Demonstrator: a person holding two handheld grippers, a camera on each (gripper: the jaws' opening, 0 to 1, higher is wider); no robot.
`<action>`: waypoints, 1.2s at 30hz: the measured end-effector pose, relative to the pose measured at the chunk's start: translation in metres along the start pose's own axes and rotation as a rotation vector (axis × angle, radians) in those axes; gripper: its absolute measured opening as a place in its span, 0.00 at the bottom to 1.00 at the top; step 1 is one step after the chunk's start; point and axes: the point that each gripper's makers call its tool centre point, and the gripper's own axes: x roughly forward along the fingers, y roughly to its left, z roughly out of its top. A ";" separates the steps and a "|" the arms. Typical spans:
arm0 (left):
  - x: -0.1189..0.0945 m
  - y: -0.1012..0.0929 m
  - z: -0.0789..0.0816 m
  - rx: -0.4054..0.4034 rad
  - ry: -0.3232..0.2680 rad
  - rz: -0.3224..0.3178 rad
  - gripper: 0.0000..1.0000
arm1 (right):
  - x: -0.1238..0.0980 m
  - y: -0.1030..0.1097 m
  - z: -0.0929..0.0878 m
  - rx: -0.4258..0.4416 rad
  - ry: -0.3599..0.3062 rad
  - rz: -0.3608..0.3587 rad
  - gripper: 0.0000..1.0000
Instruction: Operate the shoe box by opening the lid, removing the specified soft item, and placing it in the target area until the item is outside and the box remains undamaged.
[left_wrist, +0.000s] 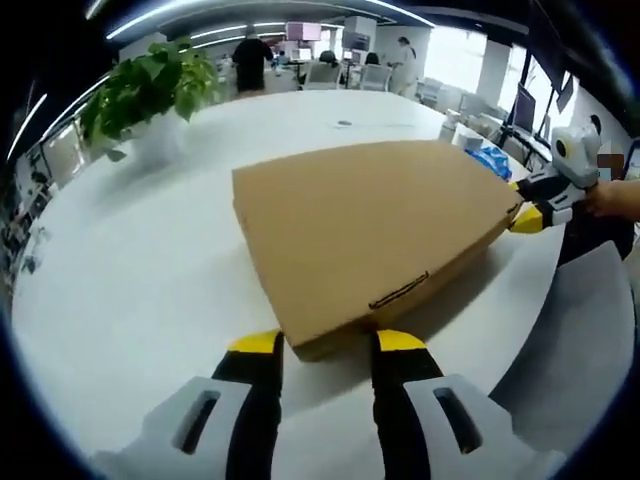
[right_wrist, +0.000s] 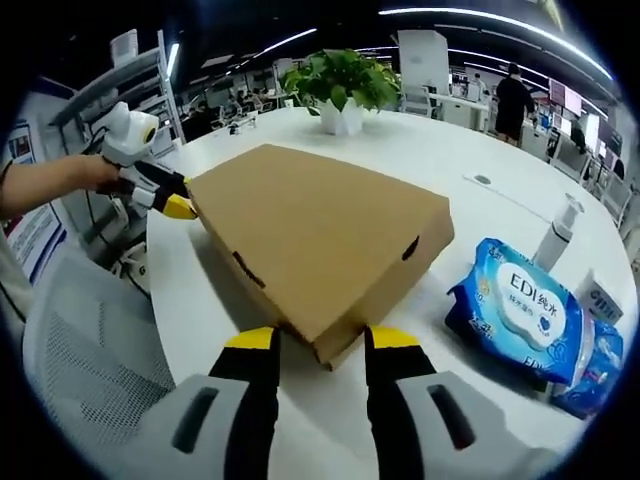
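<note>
My left gripper (left_wrist: 328, 342) has its jaws apart, straddling one corner of the closed cardboard shoe box (left_wrist: 370, 225) on the white table (left_wrist: 130, 290). My right gripper (right_wrist: 321, 338) is likewise spread around the opposite corner, with blue wet-wipe packs (right_wrist: 525, 310) lying just beside the box.

An open-plan office is being shown: long ceiling strip lights (left_wrist: 250, 27), desks with monitors (left_wrist: 303, 32), people (left_wrist: 251, 58) standing at workstations, a mesh office chair (right_wrist: 85, 340), and a potted plant (right_wrist: 340, 85) on a white table (left_wrist: 120, 280).
</note>
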 end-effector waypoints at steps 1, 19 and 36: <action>-0.002 0.002 0.002 0.002 -0.007 0.006 0.37 | -0.002 0.000 0.001 -0.003 -0.004 0.000 0.29; -0.006 -0.003 0.008 0.011 -0.012 -0.015 0.34 | -0.006 0.002 0.008 -0.010 -0.017 -0.003 0.25; 0.008 0.003 0.021 0.025 0.004 -0.005 0.34 | 0.002 -0.013 0.016 -0.005 -0.003 0.005 0.25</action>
